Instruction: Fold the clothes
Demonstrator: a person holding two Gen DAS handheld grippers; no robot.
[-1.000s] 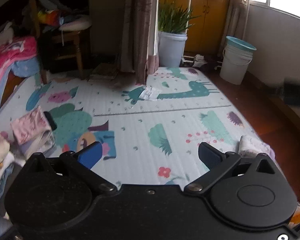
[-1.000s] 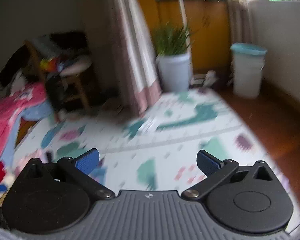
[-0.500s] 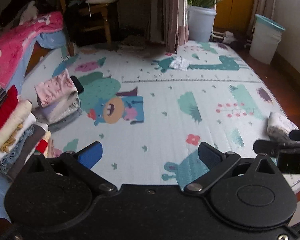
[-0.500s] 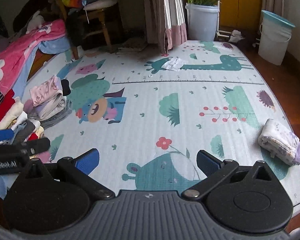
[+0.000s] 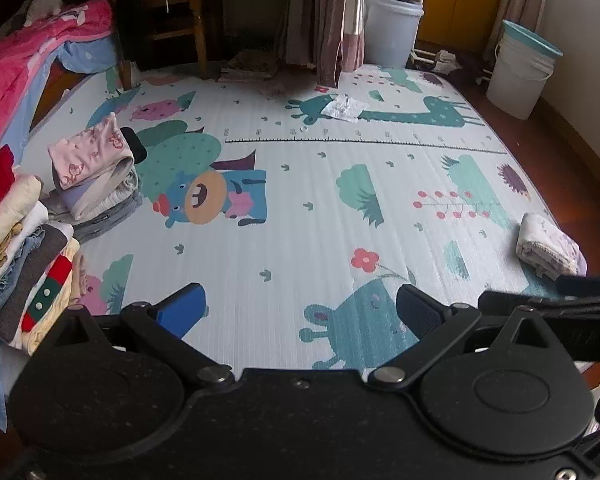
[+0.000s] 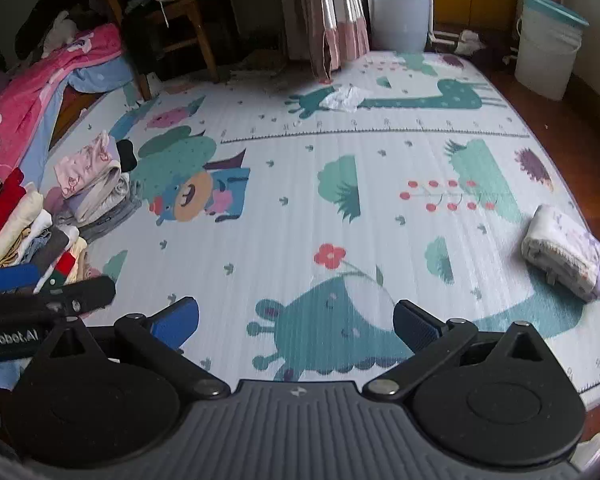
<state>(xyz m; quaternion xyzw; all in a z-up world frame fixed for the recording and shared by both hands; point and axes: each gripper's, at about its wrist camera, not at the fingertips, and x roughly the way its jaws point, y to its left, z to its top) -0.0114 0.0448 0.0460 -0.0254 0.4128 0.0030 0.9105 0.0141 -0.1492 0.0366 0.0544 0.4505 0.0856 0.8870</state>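
A cartoon play mat [image 5: 300, 208] [image 6: 300, 208] covers the floor. Folded clothes lie in a stack [image 5: 24, 248] [image 6: 24, 236] at its left edge, with a smaller pile topped by a pink garment [image 5: 92, 160] [image 6: 92, 168] behind it. A folded white and lilac cloth [image 5: 548, 248] [image 6: 568, 256] rests near the right edge. My left gripper [image 5: 300, 308] hangs open over the near mat, holding nothing. My right gripper [image 6: 296, 320] is open too, over the teal animal print. Each gripper shows at the other view's side edge.
A pink blanket [image 5: 28, 64] drapes a bed at left. A wooden chair [image 5: 180, 20] heaped with things stands behind. Curtains [image 5: 324, 12], a white planter [image 5: 392, 32] and a white bucket [image 5: 520, 72] line the back. A crumpled paper [image 5: 344, 108] lies on the far mat.
Both views have tilted down from the room toward the mat and come closer to it. The clothes stacks and the other gripper have come into view. Both grippers stayed open.
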